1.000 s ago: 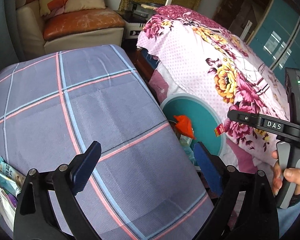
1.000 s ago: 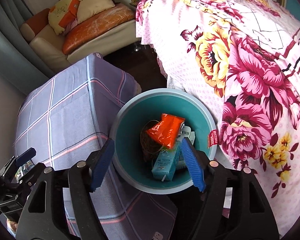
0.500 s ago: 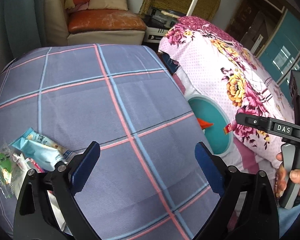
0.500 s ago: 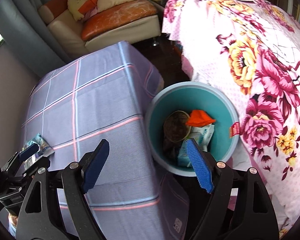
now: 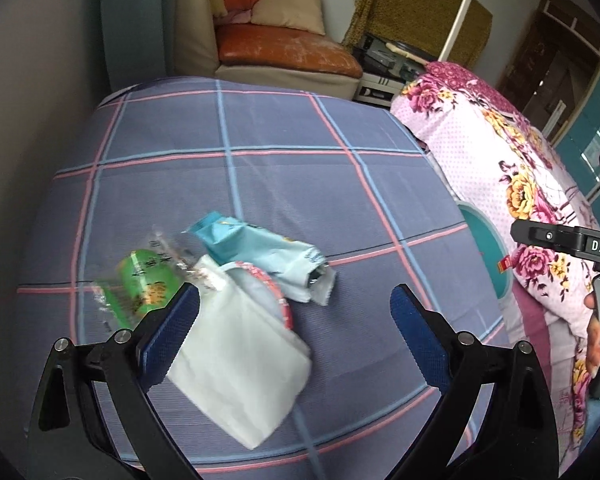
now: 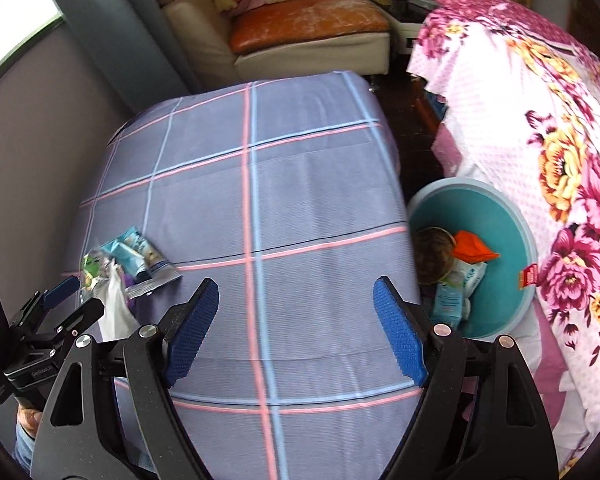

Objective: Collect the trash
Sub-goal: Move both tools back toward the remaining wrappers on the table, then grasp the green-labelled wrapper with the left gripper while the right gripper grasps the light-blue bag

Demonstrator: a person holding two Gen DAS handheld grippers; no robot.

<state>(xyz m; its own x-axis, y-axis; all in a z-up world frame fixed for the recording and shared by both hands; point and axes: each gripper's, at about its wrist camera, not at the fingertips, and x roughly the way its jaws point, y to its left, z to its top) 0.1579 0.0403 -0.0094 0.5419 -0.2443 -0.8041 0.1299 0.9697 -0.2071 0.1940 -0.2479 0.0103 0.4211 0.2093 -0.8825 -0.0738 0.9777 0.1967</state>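
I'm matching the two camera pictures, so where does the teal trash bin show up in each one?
Left wrist: teal trash bin is a sliver at right, between the plaid cloth and floral bedspread.
Right wrist: bin rim right of centre, trash inside.
Shared landmark: the orange sofa cushion.

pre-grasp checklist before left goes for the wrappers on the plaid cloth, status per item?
1. left gripper open, nothing between the pads: ok.
2. right gripper open and empty: ok.
3. Trash within view of the left gripper: white tissue, light blue wrapper and green wrapper lie on the plaid cloth: ok.
4. Pieces separated for a single pick: they overlap in one pile: not ok.
5. teal bin open, with room above the orange wrapper and cartons inside: ok.
6. Which piece the left pads would close on first: cannot tell, the view is blurred.
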